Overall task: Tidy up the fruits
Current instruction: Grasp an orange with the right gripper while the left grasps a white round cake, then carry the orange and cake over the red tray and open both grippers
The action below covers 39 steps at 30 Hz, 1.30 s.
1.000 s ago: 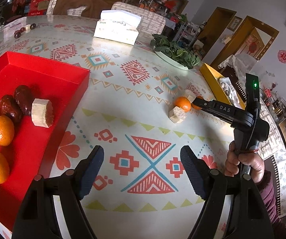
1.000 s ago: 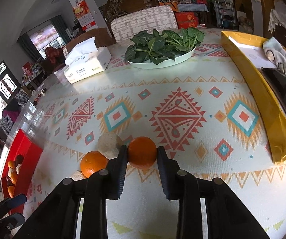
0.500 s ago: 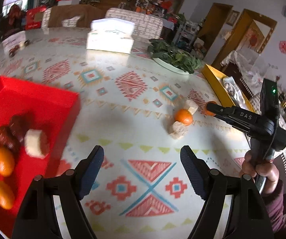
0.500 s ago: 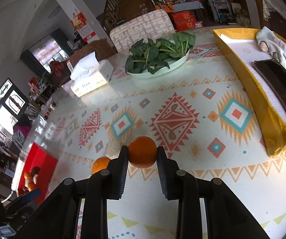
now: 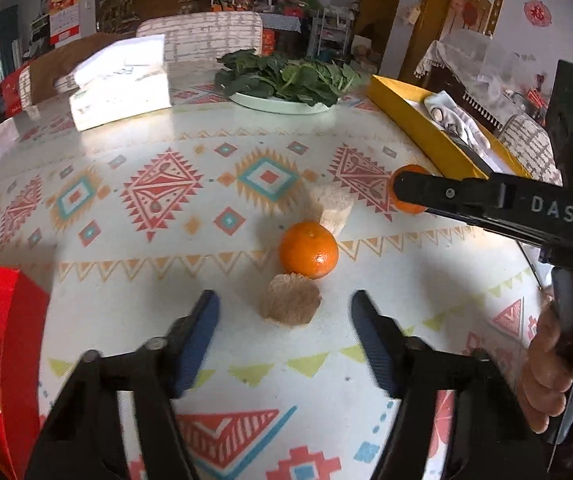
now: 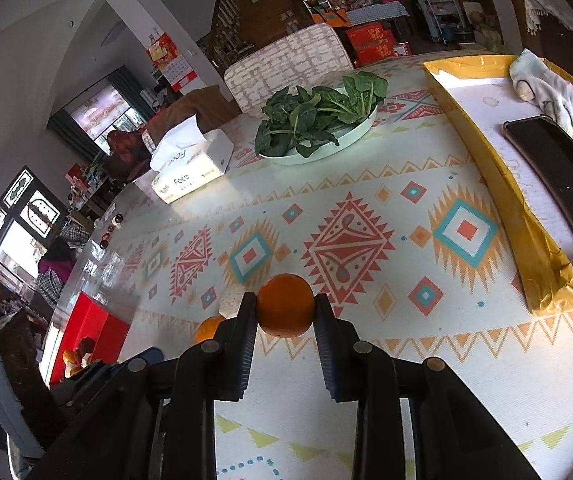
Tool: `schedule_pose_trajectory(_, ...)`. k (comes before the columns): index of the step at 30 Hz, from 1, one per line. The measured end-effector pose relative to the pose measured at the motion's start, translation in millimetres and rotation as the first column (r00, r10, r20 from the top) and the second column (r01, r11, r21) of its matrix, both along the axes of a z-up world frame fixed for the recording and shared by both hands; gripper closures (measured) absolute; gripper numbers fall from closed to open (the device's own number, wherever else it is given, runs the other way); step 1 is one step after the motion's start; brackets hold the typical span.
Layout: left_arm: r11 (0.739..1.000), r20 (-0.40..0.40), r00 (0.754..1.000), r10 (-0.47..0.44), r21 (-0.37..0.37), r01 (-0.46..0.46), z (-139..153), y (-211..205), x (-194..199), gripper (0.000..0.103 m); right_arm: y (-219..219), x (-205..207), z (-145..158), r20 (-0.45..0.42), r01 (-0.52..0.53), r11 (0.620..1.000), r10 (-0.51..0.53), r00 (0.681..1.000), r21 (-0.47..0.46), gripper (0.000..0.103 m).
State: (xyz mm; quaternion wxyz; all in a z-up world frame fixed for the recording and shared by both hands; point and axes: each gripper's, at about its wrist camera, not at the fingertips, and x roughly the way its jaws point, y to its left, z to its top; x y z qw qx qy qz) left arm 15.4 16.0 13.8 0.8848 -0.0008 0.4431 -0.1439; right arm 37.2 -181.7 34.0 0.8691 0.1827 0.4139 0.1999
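- Right tool (image 6: 285, 312): your pads are clamped on one orange (image 6: 285, 311), lifted clear of the desk (image 6: 426, 380); in the left wrist view this fruit shows at about 2 o'clock, half hidden behind the tool's black finger.
- Left tool (image 5: 284, 334): the jaws stand apart and have just been closing; nothing lies between the pads; a pale cut piece (image 5: 291, 299) sits just beyond the tips at 12 o'clock.
- Step in hand, as judged: the right hand has a fruit picked and ready to carry; the left is lining up on the loose pieces.
- Next move, as judged: you carry the held orange to the red tray (image 5: 4, 320), at 9 o'clock in the left view; the left tool must advance over the cut piece before closing.
- Count on the desk: one loose orange (image 5: 308, 249); two pale cut pieces, the second (image 5: 332, 208) just behind that orange; one orange held.
- Count elsewhere: one red tray, its contents mostly cut off; one plate of greens (image 6: 318, 120); one tissue box (image 6: 192, 170); one yellow tray (image 6: 498, 184).
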Motion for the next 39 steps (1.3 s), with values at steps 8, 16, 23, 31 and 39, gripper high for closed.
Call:
schedule_pose_trajectory(8, 0.999, 0.02, 0.999, 0.032, -0.02, -0.032, 2.5, 10.8, -3.2, 0.073, 1.7, -0.5, -1.4, -0.003, -0.006, 1.0, 0.006, 1.0, -0.005, 0.072)
schedule_pose_trajectory(16, 0.979, 0.104, 0.984, 0.142, -0.165, -0.124, 44.7, 64.4, -60.9, 0.073, 1.9, -1.7, -3.1, 0.001, -0.009, 1.0, 0.009, 1.0, -0.006, 0.072)
schedule_pose_trajectory(23, 0.935, 0.096, 0.958, 0.27, -0.262, -0.238, 52.7, 133.9, -102.7, 0.073, 6.5, -11.3, 6.5, 0.034, -0.023, 1.0, 0.023, 0.999, 0.01, 0.072)
schedule_pose_trajectory(31, 0.897, 0.123, 0.915, 0.383, -0.286, -0.337, 59.2, 208.0, -121.4, 0.073, 34.0, -29.4, 48.4, 0.132, -0.023, 1.0, 0.024, 0.991, -0.008, 0.072)
schedule_pose_trajectory(39, 0.832, 0.08, 0.855, 0.513, -0.292, -0.472, 40.5, 270.5, -137.3, 0.073, 160.6, -39.3, 72.1, 0.099, -0.308, 0.951, 0.307, 0.947, 0.002, 0.072)
